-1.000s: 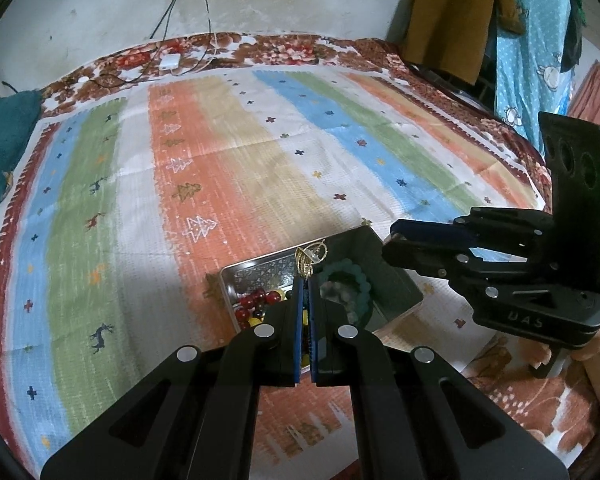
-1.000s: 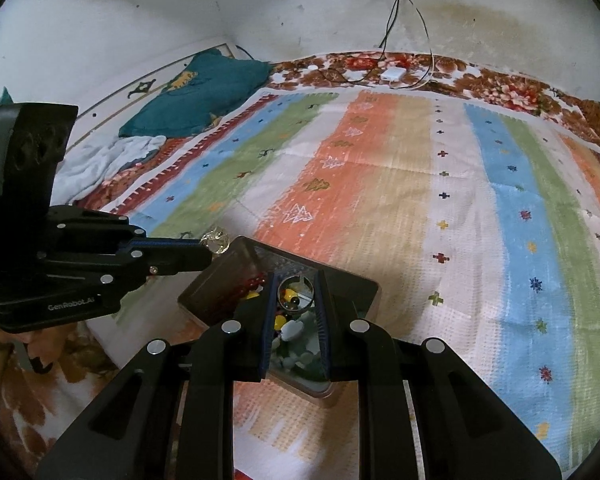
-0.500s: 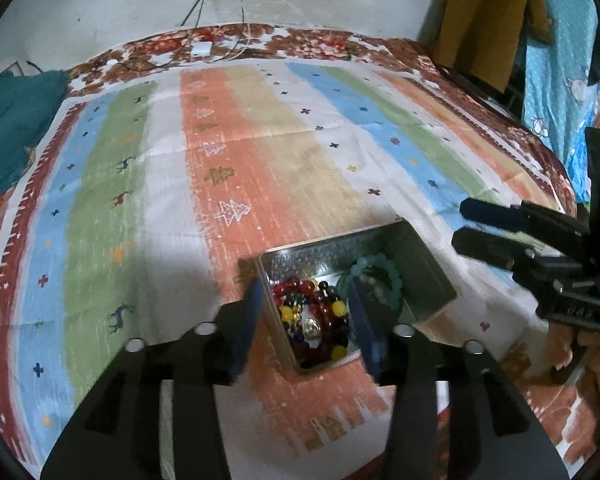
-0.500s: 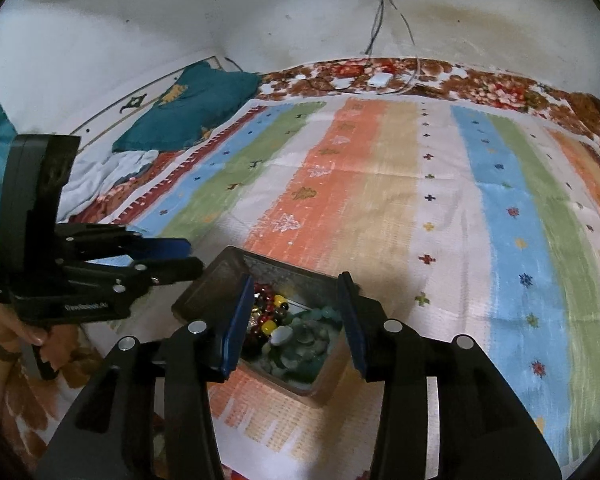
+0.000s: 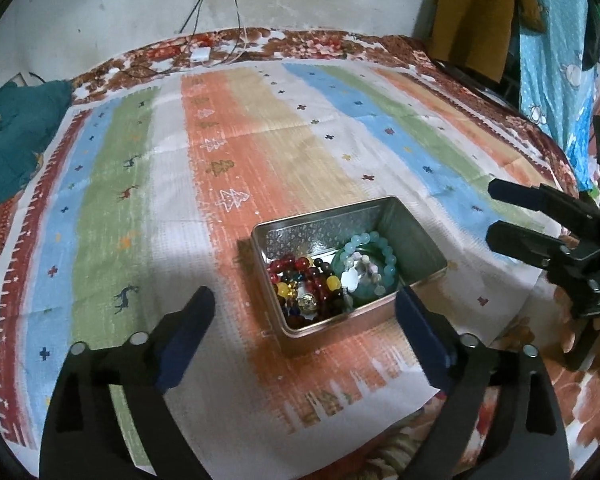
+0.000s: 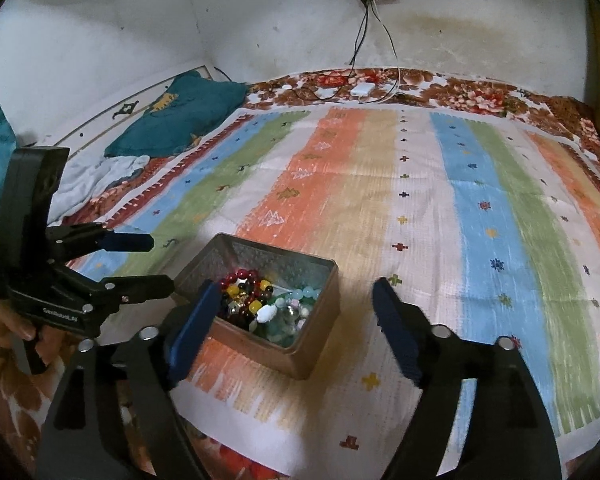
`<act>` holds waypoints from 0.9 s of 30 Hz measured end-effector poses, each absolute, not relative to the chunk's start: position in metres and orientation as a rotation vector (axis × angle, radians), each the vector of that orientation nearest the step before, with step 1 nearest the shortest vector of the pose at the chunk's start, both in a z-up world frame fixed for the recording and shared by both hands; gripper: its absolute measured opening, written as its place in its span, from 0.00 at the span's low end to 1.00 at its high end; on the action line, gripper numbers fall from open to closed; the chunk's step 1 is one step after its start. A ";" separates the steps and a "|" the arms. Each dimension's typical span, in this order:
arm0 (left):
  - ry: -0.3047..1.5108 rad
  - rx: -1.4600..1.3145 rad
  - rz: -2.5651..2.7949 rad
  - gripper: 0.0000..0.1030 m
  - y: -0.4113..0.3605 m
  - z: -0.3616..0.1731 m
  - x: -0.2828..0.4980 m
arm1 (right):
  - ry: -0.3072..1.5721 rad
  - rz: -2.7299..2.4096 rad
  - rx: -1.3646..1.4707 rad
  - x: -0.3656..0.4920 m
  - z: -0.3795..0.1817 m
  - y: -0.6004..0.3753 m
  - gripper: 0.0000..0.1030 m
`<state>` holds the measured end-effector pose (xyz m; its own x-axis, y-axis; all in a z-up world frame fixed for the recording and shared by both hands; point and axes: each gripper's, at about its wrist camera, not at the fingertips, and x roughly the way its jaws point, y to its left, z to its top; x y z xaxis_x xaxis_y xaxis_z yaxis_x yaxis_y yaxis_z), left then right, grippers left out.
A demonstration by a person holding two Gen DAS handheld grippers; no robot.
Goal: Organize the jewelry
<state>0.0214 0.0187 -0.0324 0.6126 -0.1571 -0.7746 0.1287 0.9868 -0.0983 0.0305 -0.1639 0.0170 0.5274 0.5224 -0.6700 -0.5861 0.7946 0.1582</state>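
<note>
A striped cloth (image 5: 260, 152) covers the bed, floral bedding showing past its near edge. Near that edge sits an open metal tin (image 5: 416, 236), holding a red and yellow bead bracelet (image 5: 300, 276) beside a pale green bead bracelet (image 5: 374, 258) (other small pieces are too tangled to name). The left gripper (image 5: 304, 312) and right gripper (image 6: 296, 304) both hover spread wide, empty, either side of the tin.

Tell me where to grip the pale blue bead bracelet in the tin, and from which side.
Grip the bracelet on its far arc, coming straight down from above. It lies flat on top of the pile, and the tin walls block any sideways approach.
</note>
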 end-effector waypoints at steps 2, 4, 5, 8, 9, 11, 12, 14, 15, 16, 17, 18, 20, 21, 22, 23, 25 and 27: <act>0.892 -0.038 -0.154 0.93 0.019 -0.032 0.017 | 0.765 0.667 -0.081 0.029 0.018 -0.166 0.88; 0.883 -0.041 -0.135 0.94 0.020 -0.031 0.013 | 0.764 0.666 -0.073 0.027 0.018 -0.168 0.90; 0.879 -0.046 -0.129 0.94 0.021 -0.031 0.012 | 0.767 0.667 -0.070 0.027 0.018 -0.169 0.91; 0.866 -0.058 -0.117 0.94 0.022 -0.029 0.008 | 0.766 0.664 -0.065 0.024 0.017 -0.172 0.94; 0.861 -0.059 -0.114 0.94 0.023 -0.028 0.006 | 0.766 0.663 -0.064 0.023 0.017 -0.173 0.94; 0.853 -0.064 -0.105 0.95 0.023 -0.027 0.003 | 0.764 0.659 -0.067 0.020 0.017 -0.174 0.94; 0.849 -0.067 -0.103 0.94 0.023 -0.027 0.002 | 0.762 0.658 -0.068 0.018 0.017 -0.174 0.94; 0.842 -0.068 -0.099 0.94 0.022 -0.026 0.000 | 0.760 0.658 -0.071 0.015 0.017 -0.174 0.94; 0.837 -0.066 -0.098 0.94 0.021 -0.026 -0.001 | 0.758 0.657 -0.075 0.013 0.017 -0.175 0.95; 0.830 -0.064 -0.095 0.94 0.020 -0.026 -0.003 | 0.755 0.656 -0.078 0.011 0.017 -0.175 0.95; 0.822 -0.063 -0.092 0.94 0.019 -0.025 -0.005 | 0.753 0.655 -0.079 0.010 0.017 -0.175 0.95; 0.814 -0.064 -0.094 0.95 0.018 -0.024 -0.007 | 0.749 0.655 -0.080 0.008 0.017 -0.176 0.95; 0.798 -0.065 -0.091 0.94 0.017 -0.022 -0.011 | 0.740 0.653 -0.078 0.004 0.018 -0.177 0.95; 0.792 -0.063 -0.087 0.94 0.017 -0.021 -0.012 | 0.736 0.653 -0.074 0.002 0.019 -0.179 0.95; 0.787 -0.058 -0.083 0.94 0.016 -0.021 -0.013 | 0.734 0.652 -0.069 0.000 0.019 -0.180 0.95; 0.786 -0.056 -0.081 0.94 0.015 -0.020 -0.013 | 0.734 0.650 -0.066 -0.002 0.018 -0.181 0.95; 0.786 -0.049 -0.083 0.94 0.013 -0.021 -0.013 | 0.736 0.651 -0.066 -0.004 0.018 -0.181 0.95; 0.775 -0.042 -0.073 0.94 0.013 -0.020 -0.014 | 0.732 0.653 -0.069 -0.006 0.018 -0.181 0.95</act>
<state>-0.0138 0.0128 -0.0197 0.7121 -0.0812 -0.6974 0.0506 0.9966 -0.0643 -0.0059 -0.1809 0.0178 0.5564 0.5297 -0.6402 -0.5764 0.8010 0.1619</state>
